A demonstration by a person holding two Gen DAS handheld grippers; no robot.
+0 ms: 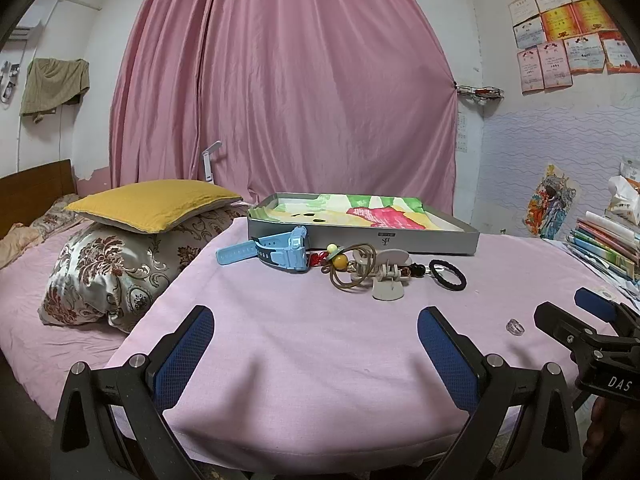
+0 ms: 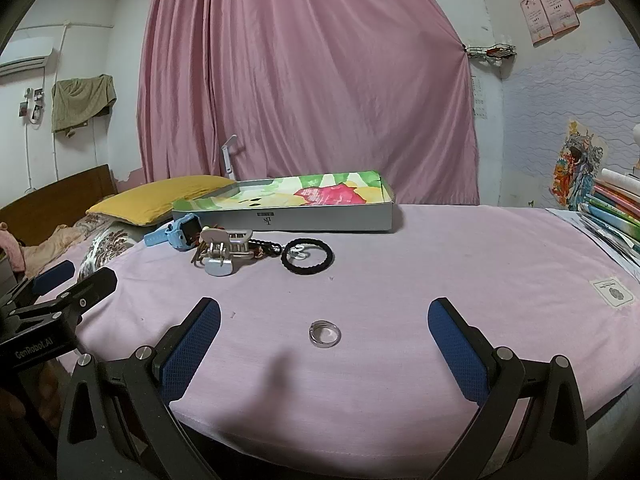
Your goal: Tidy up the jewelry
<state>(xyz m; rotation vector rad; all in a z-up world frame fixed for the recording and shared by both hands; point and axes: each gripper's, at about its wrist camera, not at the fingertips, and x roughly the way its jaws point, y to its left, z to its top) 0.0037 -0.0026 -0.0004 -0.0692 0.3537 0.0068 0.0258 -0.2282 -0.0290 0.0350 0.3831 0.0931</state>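
Observation:
A small silver ring (image 2: 324, 334) lies on the pink cloth between the open fingers of my right gripper (image 2: 324, 318); it also shows in the left wrist view (image 1: 515, 327). Further back lie a blue watch (image 1: 272, 251), a brown cord with beads (image 1: 348, 266), a beige hair claw (image 1: 386, 276) and a black hair tie (image 1: 448, 275). Behind them is a grey shallow box (image 1: 424, 240) with a colourful lining. My left gripper (image 1: 316, 322) is open and empty over bare cloth. The right gripper (image 1: 576, 312) shows at the right edge of the left wrist view.
A yellow pillow (image 1: 154, 204) on a patterned pillow (image 1: 108, 276) lies on the bed at left. A stack of books (image 1: 608, 244) stands at the right edge of the table. A pink curtain (image 1: 288, 92) hangs behind.

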